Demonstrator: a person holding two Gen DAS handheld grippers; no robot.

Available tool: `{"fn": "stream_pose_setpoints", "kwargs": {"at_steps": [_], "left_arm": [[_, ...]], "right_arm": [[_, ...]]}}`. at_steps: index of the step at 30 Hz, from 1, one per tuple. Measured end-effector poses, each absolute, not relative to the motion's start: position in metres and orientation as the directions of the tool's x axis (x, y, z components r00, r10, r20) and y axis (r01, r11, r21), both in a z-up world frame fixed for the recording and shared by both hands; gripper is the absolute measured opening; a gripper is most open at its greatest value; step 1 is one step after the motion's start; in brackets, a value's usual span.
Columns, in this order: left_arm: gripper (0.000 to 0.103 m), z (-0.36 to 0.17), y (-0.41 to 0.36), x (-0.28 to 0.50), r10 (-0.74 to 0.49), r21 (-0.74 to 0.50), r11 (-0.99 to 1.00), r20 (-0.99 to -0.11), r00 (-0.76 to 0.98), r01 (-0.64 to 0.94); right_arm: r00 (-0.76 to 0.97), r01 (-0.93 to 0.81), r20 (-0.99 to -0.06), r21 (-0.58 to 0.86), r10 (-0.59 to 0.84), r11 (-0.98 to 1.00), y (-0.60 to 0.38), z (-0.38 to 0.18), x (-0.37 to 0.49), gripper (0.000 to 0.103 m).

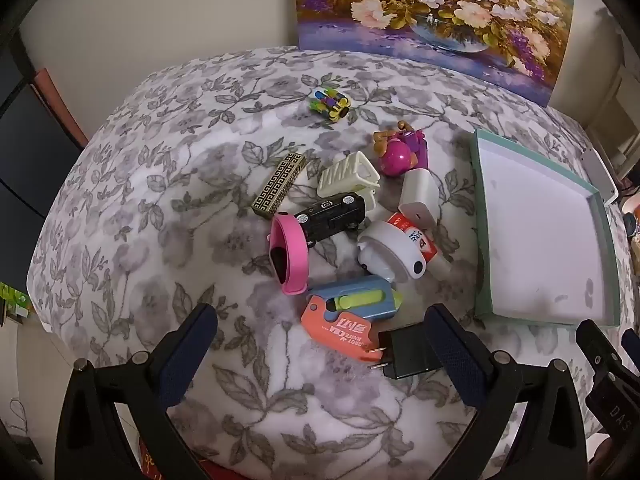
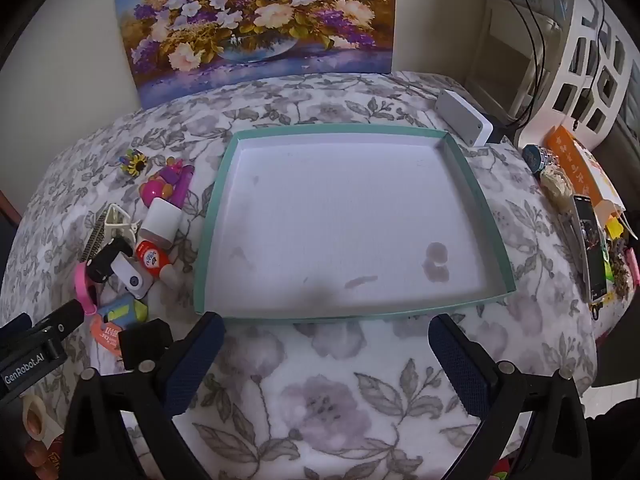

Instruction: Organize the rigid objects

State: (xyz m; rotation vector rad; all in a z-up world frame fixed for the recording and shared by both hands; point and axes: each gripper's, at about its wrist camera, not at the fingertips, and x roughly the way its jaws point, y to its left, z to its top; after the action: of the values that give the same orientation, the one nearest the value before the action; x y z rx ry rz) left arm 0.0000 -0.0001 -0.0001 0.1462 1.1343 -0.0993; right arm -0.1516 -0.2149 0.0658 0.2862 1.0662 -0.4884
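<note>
Left wrist view: left gripper [image 1: 320, 340] jaws spread wide, holding nothing, low centre of frame over the floral cloth [image 1: 160, 140]. Black charger [image 1: 404, 354] sits just inside its right finger; whether they touch, can't tell. Toy pile mid-frame: pink band [image 1: 288, 256], black toy car [image 1: 332, 214], orange-blue cutter [image 1: 348, 312], white clip [image 1: 348, 176]. Teal tray [image 1: 484, 232] at right, nothing in it. Right wrist view: right gripper [image 2: 326, 354] also wide, nothing held, just below the tray's near rim.

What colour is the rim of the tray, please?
Teal green rim, white inside; clearest in the right wrist view.
</note>
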Motion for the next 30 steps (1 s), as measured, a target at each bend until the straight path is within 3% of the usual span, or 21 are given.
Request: {"fn": "stream_pose_setpoints", "kwargs": {"at_steps": [30], "left_arm": [[0.103, -0.0003, 0.0002, 0.0002, -0.01, 0.06, 0.986, -0.911, 0.412, 0.156]], "right_arm": [[0.388, 0.512, -0.89, -0.01, -0.241, 0.859, -0.2139, 0.0646, -0.1504, 0.103]]}}
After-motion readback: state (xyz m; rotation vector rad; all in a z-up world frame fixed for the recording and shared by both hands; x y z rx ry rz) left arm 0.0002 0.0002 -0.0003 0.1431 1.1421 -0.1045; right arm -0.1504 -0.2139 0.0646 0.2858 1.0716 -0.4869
